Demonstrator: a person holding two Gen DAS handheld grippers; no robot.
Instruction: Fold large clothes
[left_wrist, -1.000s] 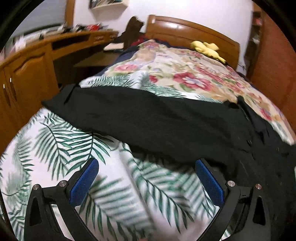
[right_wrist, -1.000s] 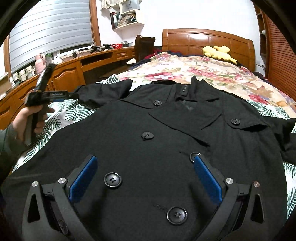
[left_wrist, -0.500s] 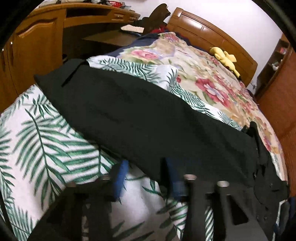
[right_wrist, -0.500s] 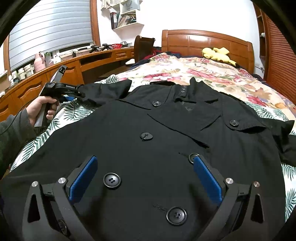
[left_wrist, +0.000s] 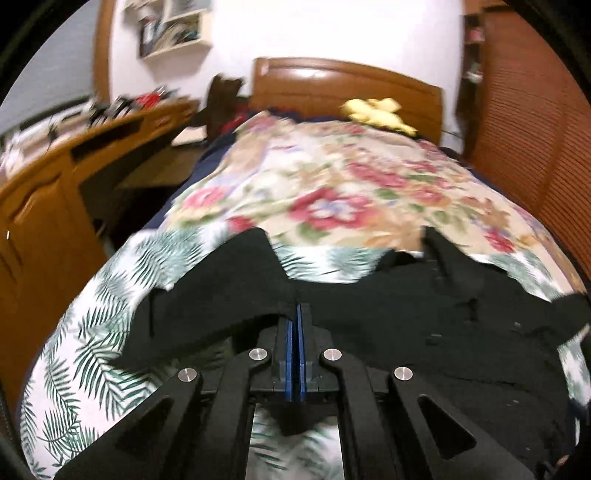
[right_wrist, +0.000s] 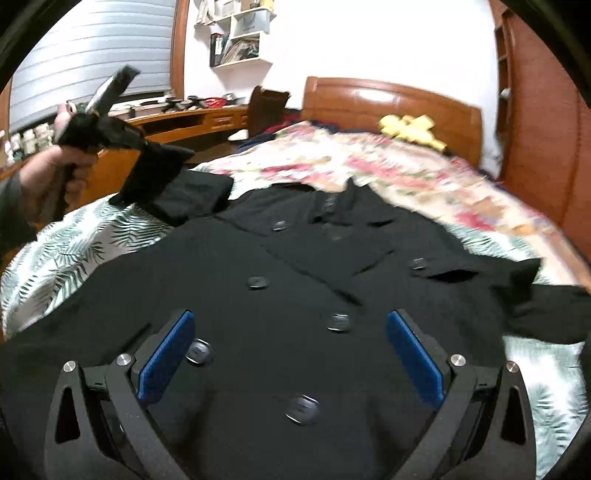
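Coat (right_wrist: 295, 288), black, buttoned, lies face up across the near end of the bed (right_wrist: 66, 251), collar toward the far headboard (right_wrist: 391, 99). Left gripper (left_wrist: 295, 314) has just been closing; its blue pads now pinch the left sleeve (right_wrist: 155, 177) and hold it raised off the leaf-print sheet. Right gripper (right_wrist: 291, 354) hangs over the coat front, jaws wide, nothing between them.
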